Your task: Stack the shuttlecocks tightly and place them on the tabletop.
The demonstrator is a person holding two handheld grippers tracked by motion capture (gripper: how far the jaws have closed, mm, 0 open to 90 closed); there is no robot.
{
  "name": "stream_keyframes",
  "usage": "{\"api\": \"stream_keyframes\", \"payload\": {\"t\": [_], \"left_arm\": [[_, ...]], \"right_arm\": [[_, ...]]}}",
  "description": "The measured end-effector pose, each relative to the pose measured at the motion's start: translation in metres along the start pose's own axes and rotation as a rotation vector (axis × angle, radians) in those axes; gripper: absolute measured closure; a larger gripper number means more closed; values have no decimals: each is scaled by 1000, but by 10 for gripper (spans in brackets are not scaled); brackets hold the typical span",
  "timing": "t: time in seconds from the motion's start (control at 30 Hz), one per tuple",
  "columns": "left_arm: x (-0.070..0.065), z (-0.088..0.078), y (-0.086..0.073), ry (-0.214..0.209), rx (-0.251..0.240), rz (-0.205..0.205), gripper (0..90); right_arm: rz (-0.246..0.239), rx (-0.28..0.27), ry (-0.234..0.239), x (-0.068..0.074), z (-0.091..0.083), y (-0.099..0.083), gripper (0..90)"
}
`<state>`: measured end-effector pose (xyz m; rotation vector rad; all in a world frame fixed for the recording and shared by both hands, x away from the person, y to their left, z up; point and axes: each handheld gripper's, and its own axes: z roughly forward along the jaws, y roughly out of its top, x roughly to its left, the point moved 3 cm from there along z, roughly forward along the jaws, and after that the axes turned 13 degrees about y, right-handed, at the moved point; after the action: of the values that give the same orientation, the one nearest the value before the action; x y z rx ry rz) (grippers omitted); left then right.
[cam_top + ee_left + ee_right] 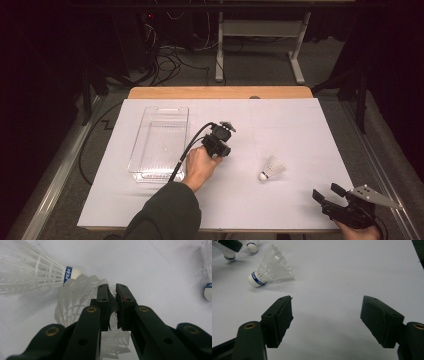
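Note:
My left gripper (223, 131) is over the middle of the white table, just right of a clear plastic tray (145, 125). In the left gripper view its jaws (112, 286) stand almost together, with the feather skirt of a white shuttlecock (75, 300) pinched between them. A second shuttlecock (32, 275) with a blue band lies at the upper left, and a third (207, 290) at the right edge. Another shuttlecock (271, 168) (270, 270) lies alone on its side, right of centre. My right gripper (326, 192) (327, 300) rests open and empty at the near right corner.
White paper (280, 125) covers the wooden table. The tray stands lengthwise at the left. A black cable (187, 147) trails from my left gripper along the tray's right side. Beyond the table are a desk frame and loose cables on the floor.

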<state>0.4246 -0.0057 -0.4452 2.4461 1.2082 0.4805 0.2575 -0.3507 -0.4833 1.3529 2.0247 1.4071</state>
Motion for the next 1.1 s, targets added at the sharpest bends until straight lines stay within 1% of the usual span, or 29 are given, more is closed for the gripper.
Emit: {"api": "stream_keyframes", "payload": {"t": [0.2, 0.5, 0.73, 1.1], "left_arm": [[-3, 3, 2, 3, -17, 2, 808], [-11, 9, 9, 12, -16, 20, 800], [-19, 14, 13, 3, -13, 32, 798], [-21, 19, 14, -17, -23, 39, 778]], "right_arm": [[-2, 3, 1, 0, 1, 0, 261], [-5, 3, 2, 0, 1, 0, 260], [-2, 1, 4, 0, 1, 0, 260], [-3, 3, 6, 0, 1, 0, 260]]}}
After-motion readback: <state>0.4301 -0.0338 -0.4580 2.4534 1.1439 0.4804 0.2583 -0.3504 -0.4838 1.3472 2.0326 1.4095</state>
